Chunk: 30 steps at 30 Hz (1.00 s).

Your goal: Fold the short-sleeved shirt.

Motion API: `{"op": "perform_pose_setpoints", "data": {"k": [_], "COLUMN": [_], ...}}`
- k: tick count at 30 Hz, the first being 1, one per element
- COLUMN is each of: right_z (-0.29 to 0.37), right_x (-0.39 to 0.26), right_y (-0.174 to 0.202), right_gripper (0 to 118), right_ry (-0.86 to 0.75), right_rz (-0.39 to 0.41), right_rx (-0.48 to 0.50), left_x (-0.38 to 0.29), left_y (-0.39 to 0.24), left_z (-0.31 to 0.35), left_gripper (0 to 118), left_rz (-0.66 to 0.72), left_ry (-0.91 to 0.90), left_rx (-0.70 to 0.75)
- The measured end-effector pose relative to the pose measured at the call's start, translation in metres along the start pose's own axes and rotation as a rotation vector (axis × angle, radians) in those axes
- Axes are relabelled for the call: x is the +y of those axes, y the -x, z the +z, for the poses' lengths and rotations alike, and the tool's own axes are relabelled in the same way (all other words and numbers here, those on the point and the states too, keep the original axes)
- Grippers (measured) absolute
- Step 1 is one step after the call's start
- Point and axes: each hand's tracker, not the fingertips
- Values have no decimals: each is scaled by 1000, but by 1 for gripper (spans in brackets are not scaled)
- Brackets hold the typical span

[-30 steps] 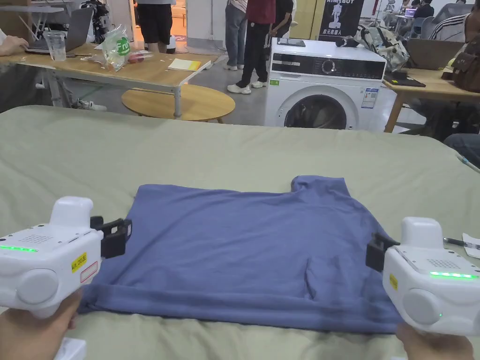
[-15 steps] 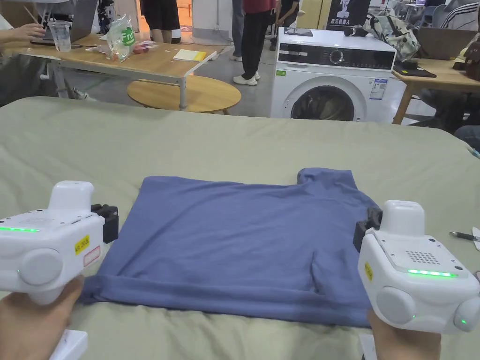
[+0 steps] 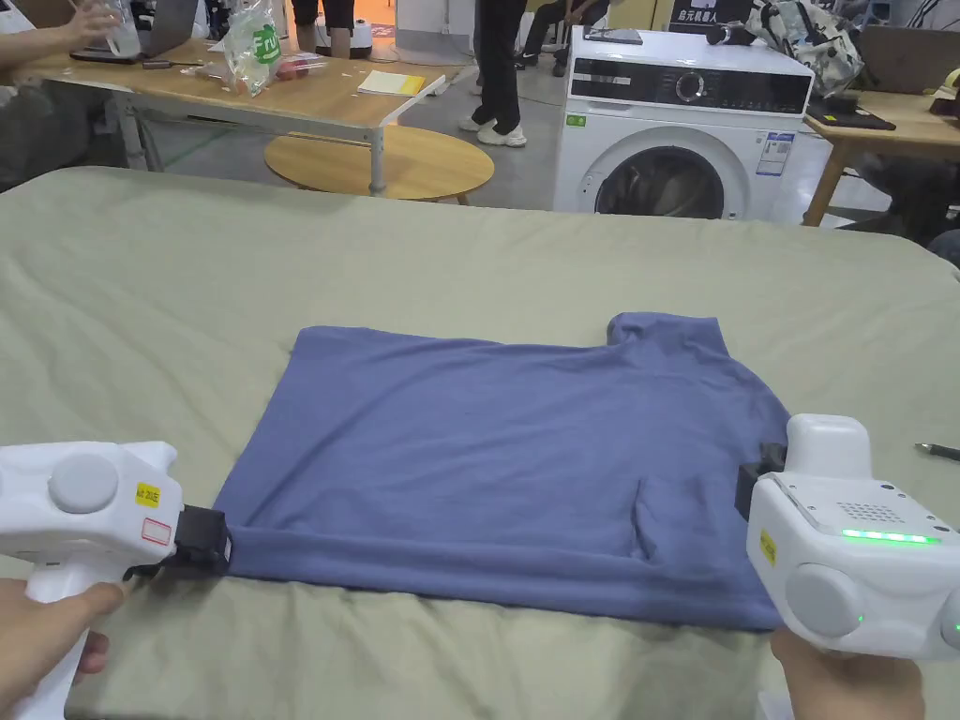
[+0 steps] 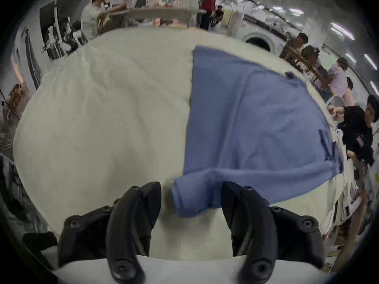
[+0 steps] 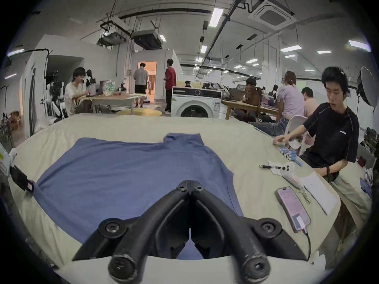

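A blue short-sleeved shirt [image 3: 506,459] lies flat on the pale green sheet [image 3: 141,309], its near edge folded over into a band. My left gripper [image 3: 211,548] sits low at the shirt's near left corner. In the left gripper view the left gripper [image 4: 191,196] is open and that corner [image 4: 190,202] lies between its jaws, with neither jaw pressing on it. My right gripper [image 3: 755,473] hovers at the shirt's right edge. In the right gripper view the right gripper [image 5: 190,184] is shut above the blue cloth [image 5: 123,175], with nothing between its jaws.
A phone on a cable [image 5: 292,208], papers [image 5: 320,192] and a pen [image 3: 937,452] lie on the sheet to the right. A person [image 5: 332,141] sits at that right edge. Beyond the bed stand a washing machine [image 3: 684,141] and a round table [image 3: 394,164].
My left gripper has dropped and turned, coming down to the shirt's near left corner. The right gripper stays shut at the shirt's right edge. The head camera tilted down.
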Motion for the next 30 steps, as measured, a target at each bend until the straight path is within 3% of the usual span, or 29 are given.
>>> {"op": "perform_pose_setpoints", "data": {"k": [3,4,7,8,10,13,14,21,22,25,28,30], "right_z": [-3,-2,-4,-6,-9,-14,-17,-39,-39,-34,-28,-20], "right_x": [-5,-7,-10,-12,-13,-20,-24,-62,-65,-62,-58,-50], "right_y": [-9,-14,-27,-34,-47,-62,-65,-77,-77,-72,-68,-72], "right_gripper": [0,0,0,0,2,48,53,51,46,7,2,1], "right_ry": [60,69,145,171,242,352,392,507,501,468,449,401], "right_rz": [-7,-9,4,-2,2,31,51,55,46,31,49,3], "right_rx": [-1,-3,-19,-19,-26,-23,-13,12,26,75,66,78], "left_x": [-8,-9,-10,-10,-12,-16,-18,-24,-24,-26,-28,-27], "left_y": [-9,-13,-14,-14,-13,-12,-13,-9,-9,-8,-7,-8], "left_z": [4,5,10,11,12,14,15,15,15,16,20,28], "left_gripper": [58,53,10,3,2,2,2,2,2,2,2,2], "left_rz": [-8,-28,-59,-52,-62,-66,-65,-64,-72,-72,-67,-63], "left_ry": [-66,-66,-71,-73,-80,-99,-106,-144,-146,-165,-210,-246], "left_rx": [9,15,-26,-69,-49,-50,-52,-66,-62,-66,-72,-85]}}
